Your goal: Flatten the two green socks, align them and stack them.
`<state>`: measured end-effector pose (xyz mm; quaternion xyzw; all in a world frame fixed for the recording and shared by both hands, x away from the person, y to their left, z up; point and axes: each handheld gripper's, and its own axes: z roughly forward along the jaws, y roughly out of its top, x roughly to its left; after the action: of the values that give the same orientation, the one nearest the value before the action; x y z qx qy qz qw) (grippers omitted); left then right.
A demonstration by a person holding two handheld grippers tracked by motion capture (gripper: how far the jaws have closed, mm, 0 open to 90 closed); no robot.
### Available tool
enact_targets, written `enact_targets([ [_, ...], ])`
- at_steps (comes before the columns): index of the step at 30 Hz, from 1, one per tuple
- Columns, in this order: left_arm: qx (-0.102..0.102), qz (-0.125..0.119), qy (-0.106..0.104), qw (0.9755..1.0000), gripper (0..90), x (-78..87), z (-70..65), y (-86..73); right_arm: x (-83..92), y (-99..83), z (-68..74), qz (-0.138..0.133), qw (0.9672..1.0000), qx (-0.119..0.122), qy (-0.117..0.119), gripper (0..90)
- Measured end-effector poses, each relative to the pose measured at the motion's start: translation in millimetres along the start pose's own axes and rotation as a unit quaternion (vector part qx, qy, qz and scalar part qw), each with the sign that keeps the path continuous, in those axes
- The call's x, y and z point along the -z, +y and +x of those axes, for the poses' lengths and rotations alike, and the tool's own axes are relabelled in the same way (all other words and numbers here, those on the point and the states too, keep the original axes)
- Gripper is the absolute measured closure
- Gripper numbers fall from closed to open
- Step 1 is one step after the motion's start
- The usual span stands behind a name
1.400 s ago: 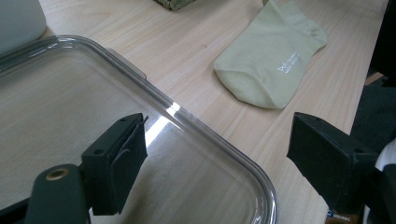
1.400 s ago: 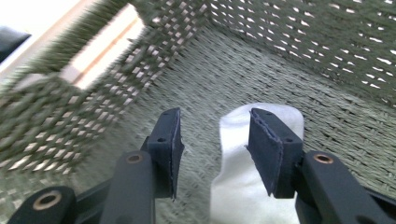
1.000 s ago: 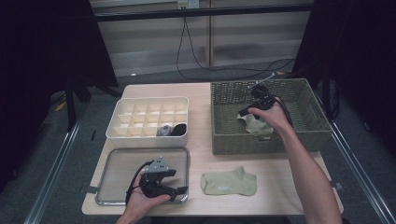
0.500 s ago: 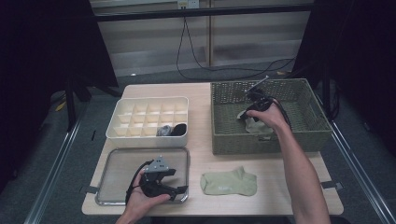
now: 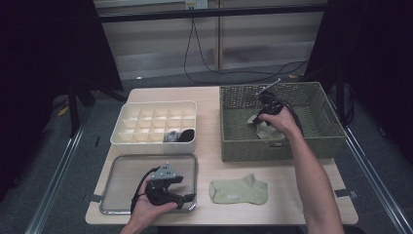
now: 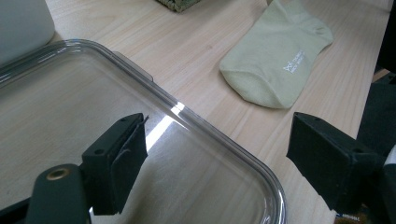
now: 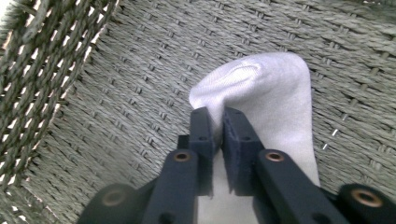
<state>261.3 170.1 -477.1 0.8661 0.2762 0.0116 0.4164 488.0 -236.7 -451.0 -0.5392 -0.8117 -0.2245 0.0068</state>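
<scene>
A pale sock (image 7: pixel 261 88) lies on the floor of the woven green basket (image 5: pixel 311 95). My right gripper (image 7: pixel 217 119) reaches down into the basket, and its jaws have just closed, pinching a fold of that sock between the pads. In the high view the sock (image 5: pixel 269 131) shows under the right hand, with the right gripper (image 5: pixel 263 109) by it. My left gripper (image 5: pixel 168 187) rests at the front over the clear tray (image 5: pixel 119 168), open with nothing between its jaws (image 6: pixel 215 158). A light green sock (image 5: pixel 238 189) lies flat on the table beside the tray, also seen as the green sock (image 6: pixel 278 56).
A white divided organizer box (image 5: pixel 156 122) stands at the back left with dark rolled socks (image 5: pixel 179 135) in its front cells. The clear tray's rim (image 6: pixel 219 140) runs under the left jaws. The basket's walls (image 7: pixel 42 70) stand close around the right gripper.
The right gripper's jaws have closed onto the pale sock in the basket, the hand shifting slightly. The left gripper has stayed still over the tray.
</scene>
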Motion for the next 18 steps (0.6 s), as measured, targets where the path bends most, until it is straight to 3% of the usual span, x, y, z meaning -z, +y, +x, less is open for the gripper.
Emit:
enact_targets([
  [3,-0.002,0.001,0.001,1.0000,19.6,0.0,0.0,-0.1,2.9,-0.2,1.1,-0.011,0.9999,0.004,0.002,87.8],
  [11,0.002,-0.002,0.002,1.0000,19.6,1.1,0.5,-0.8,12.3,-1.0,4.8,-0.043,0.9990,0.009,0.011,88.2],
  [14,0.002,-0.005,0.003,1.0000,19.6,1.4,0.9,-0.9,17.1,-1.3,7.0,-0.060,0.9979,0.021,0.016,88.2],
  [18,0.003,-0.004,0.004,1.0000,19.6,0.8,1.1,-0.6,27.5,-1.3,10.0,-0.083,0.9959,0.018,0.031,88.3],
])
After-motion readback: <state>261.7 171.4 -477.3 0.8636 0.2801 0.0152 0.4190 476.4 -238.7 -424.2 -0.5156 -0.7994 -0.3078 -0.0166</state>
